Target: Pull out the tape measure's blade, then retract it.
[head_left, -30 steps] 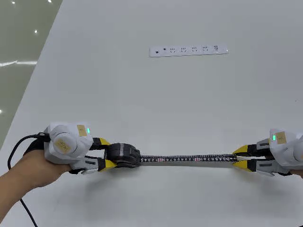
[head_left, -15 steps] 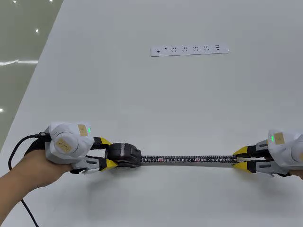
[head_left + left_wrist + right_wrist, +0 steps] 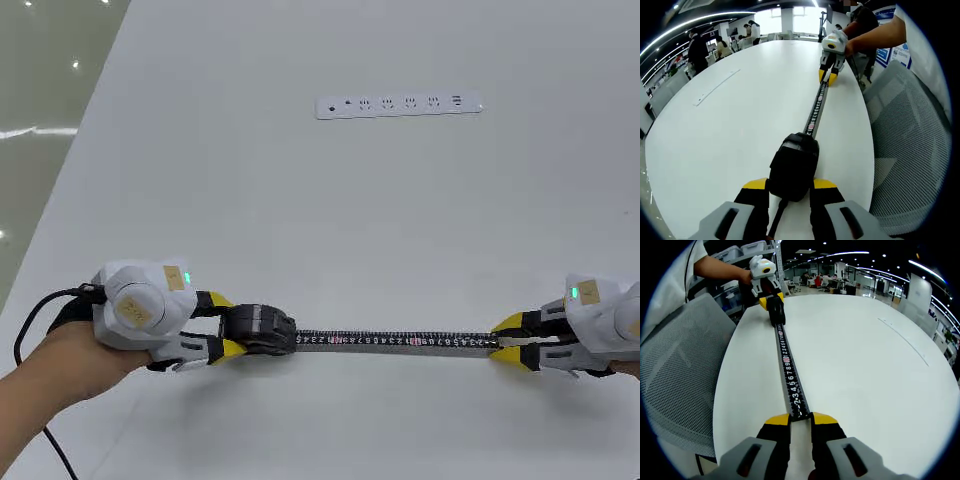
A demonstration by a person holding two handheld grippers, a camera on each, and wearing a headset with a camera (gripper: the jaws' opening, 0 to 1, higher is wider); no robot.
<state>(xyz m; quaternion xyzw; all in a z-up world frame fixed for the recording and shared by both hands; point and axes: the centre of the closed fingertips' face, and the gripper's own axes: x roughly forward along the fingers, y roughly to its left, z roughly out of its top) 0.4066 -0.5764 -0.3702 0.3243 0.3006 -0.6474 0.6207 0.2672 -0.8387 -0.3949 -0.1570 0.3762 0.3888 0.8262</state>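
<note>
Clamping the black tape measure case [image 3: 258,329] between its yellow-tipped jaws, the left gripper [image 3: 226,325] rests at the near left of the white surface [image 3: 300,220]. The blade [image 3: 395,339] lies drawn out flat along the surface to the right gripper [image 3: 507,340], whose jaws are pinched almost together on the blade's end. In the right gripper view the blade's white numerals read 2 3 4 5 6 7 8 9, with a red mark beyond. A white power strip [image 3: 398,105] lies well apart, its markings too small to read.
</note>
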